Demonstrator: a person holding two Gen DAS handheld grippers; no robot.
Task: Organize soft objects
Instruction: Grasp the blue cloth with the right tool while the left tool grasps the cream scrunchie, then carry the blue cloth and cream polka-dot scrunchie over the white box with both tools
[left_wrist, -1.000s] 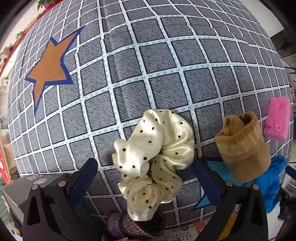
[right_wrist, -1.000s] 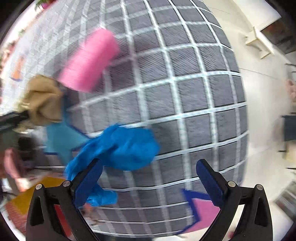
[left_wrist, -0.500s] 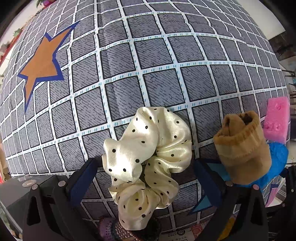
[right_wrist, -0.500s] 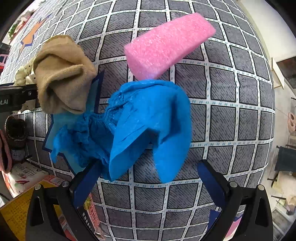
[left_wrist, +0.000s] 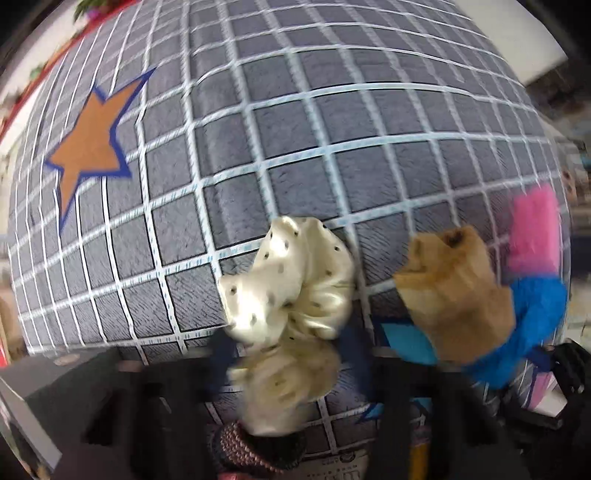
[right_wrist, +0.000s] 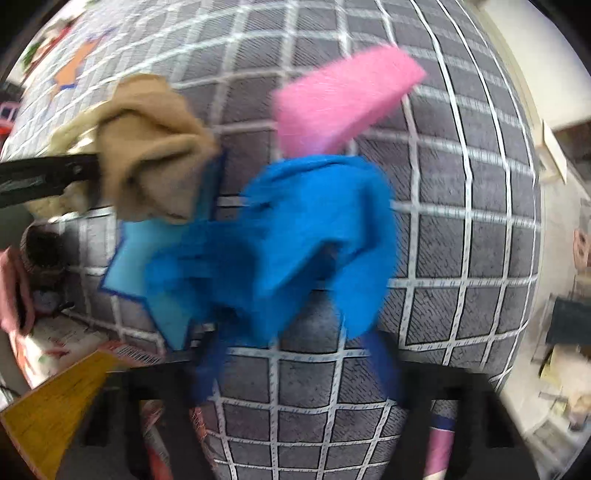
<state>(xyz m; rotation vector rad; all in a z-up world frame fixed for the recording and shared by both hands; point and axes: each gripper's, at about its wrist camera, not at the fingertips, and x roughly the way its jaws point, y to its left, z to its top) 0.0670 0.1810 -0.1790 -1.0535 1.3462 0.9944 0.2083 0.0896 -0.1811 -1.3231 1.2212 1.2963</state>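
**Both grippers closing in on soft items on the checked cloth**

A grey cloth with a white grid (left_wrist: 295, 155) is covering the tabletop, carrying an orange star patch (left_wrist: 88, 147) at far left and a light-blue star patch (right_wrist: 147, 266) under the pile. A pale floor (right_wrist: 561, 229) with blurred clutter is showing beyond the right edge.

The blue fabric piece (right_wrist: 295, 236) is lying crumpled before the right gripper (right_wrist: 299, 365), its blue fingers sitting narrow at the fabric's lower folds; blur is preventing a firm reading of the grip. The pink foam block (right_wrist: 343, 99) is touching the fabric's far side. The tan sock (right_wrist: 151, 147) is resting just beside it, at left.

The cream polka-dot scrunchie (left_wrist: 291, 291) is sitting between the fingers of the left gripper (left_wrist: 288, 358), which are pressing against it.

Compared with half a second ago, both grippers are far narrower, having been spread wide. The scrunchie is now bunching. Both views are blurring.
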